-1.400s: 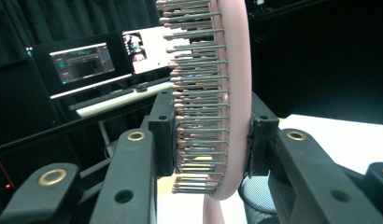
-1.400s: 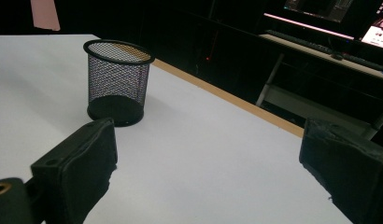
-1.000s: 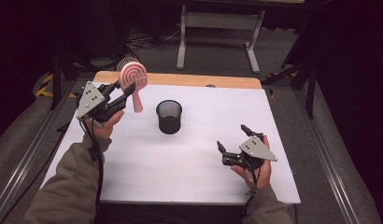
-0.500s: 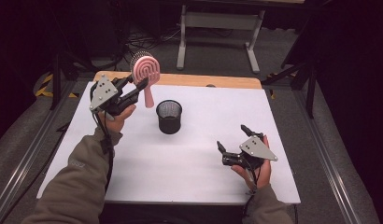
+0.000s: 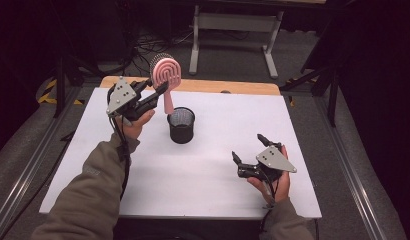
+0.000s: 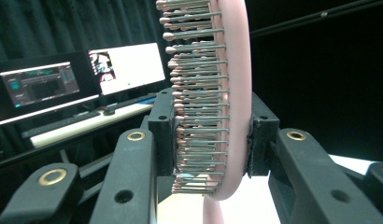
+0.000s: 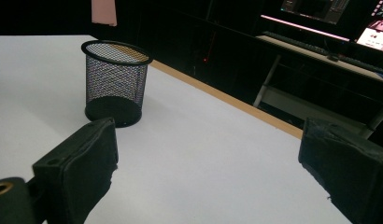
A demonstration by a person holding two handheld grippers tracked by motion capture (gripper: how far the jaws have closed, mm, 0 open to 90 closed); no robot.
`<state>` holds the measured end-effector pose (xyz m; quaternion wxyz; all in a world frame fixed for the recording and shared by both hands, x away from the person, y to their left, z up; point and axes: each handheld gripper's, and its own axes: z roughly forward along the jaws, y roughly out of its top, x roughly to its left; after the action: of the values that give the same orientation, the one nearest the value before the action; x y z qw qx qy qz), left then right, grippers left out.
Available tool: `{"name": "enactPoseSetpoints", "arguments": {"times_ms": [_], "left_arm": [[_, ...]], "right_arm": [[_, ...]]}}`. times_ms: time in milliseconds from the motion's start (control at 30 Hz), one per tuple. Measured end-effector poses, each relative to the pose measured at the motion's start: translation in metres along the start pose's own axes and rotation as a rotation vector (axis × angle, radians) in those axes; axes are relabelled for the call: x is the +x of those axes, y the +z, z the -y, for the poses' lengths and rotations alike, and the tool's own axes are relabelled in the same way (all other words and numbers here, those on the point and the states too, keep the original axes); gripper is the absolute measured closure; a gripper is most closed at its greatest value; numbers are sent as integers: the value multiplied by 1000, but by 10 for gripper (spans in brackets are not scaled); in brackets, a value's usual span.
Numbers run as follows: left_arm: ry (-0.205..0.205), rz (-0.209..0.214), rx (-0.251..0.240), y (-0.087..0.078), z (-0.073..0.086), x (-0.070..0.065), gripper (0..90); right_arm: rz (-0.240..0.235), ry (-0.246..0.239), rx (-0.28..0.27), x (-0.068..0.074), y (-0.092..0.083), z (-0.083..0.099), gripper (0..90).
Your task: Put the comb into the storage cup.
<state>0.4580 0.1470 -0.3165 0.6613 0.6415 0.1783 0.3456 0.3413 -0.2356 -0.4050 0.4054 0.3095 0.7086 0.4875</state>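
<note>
Between the jaws of the left gripper (image 5: 160, 91): one pink hairbrush (image 5: 166, 75), held upright, head up and handle pointing down. In the left gripper view the jaws are closed on the lower part of the head (image 6: 213, 116), one pad against the metal bristles and the other against the smooth pink back. The bristled face turns toward the left jaw; the head rises well above the pads and the handle drops out of sight below them.

Directly below the brush handle, in the high view: one black wire-mesh pen cup (image 5: 181, 125), standing upright on the white table (image 5: 203, 170). The handle end hangs just over the cup's rim; whether it touches the rim cannot be told.

Ahead of the right gripper (image 5: 250, 151), well apart from its jaws: the same mesh cup (image 7: 116, 81), seen beyond the left jaw in the right gripper view, with the tip of the pink handle (image 7: 104, 11) above it. The right jaws stand wide apart with nothing between them, low over the table's near right part.

Beyond the left jaws: two lit monitors (image 6: 82, 77) on a desk (image 6: 87, 123), against dark curtains.
</note>
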Motion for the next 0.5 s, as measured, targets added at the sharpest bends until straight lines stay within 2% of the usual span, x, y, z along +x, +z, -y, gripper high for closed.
{"name": "enactPoseSetpoints", "arguments": {"times_ms": [500], "left_arm": [[-44, 19, 38, 24, 22, -6, 638]], "right_arm": [[-11, 10, 4, -1, -2, 2, 57]]}}
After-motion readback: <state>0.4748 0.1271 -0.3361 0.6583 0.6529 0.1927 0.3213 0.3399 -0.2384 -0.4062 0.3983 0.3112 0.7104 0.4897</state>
